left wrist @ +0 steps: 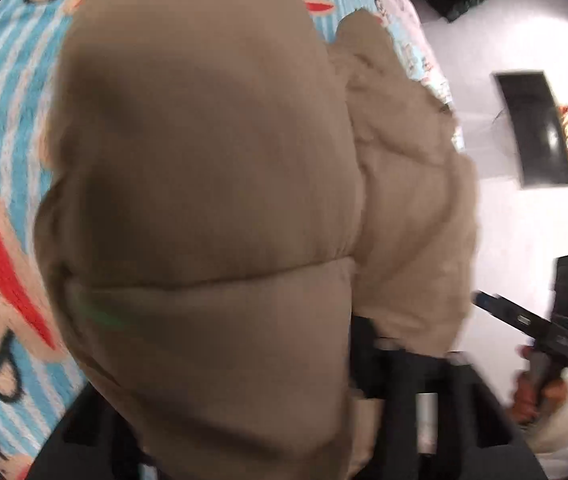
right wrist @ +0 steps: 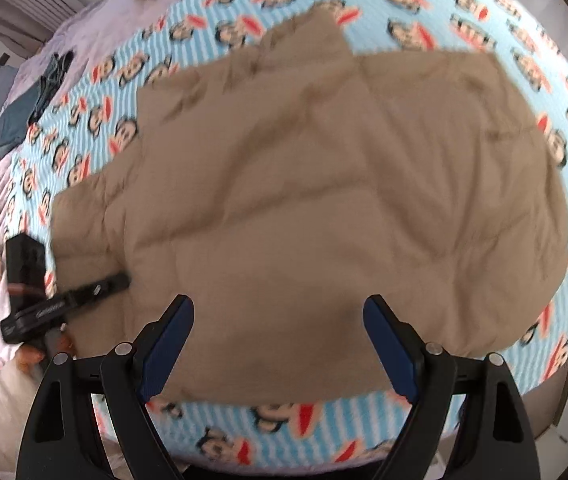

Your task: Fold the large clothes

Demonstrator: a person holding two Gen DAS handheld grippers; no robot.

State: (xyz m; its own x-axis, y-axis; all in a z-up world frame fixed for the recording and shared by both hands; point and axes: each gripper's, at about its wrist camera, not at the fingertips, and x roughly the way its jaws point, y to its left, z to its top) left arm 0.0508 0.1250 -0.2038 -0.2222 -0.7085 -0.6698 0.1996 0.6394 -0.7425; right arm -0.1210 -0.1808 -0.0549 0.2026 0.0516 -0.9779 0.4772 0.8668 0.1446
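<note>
While our left gripper [right wrist: 124, 280] pinches the tan padded jacket [right wrist: 324, 208] at its edge—jacket spread on the monkey-print blanket [right wrist: 524, 80]—our right gripper [right wrist: 280, 344] hovers spread; next, we judge, fold inward.

Right gripper [right wrist: 278, 344]: black plastic arms, blue finger pads [right wrist: 166, 354], silver pivot screws. Left gripper [right wrist: 118, 280]: black body, white lettering on the side.

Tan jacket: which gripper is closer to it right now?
Left. The left gripper has its tip on the tan jacket at its side edge, and fabric fills its camera view. The right gripper hovers open above the near hem, seemingly clear of the cloth.
</note>
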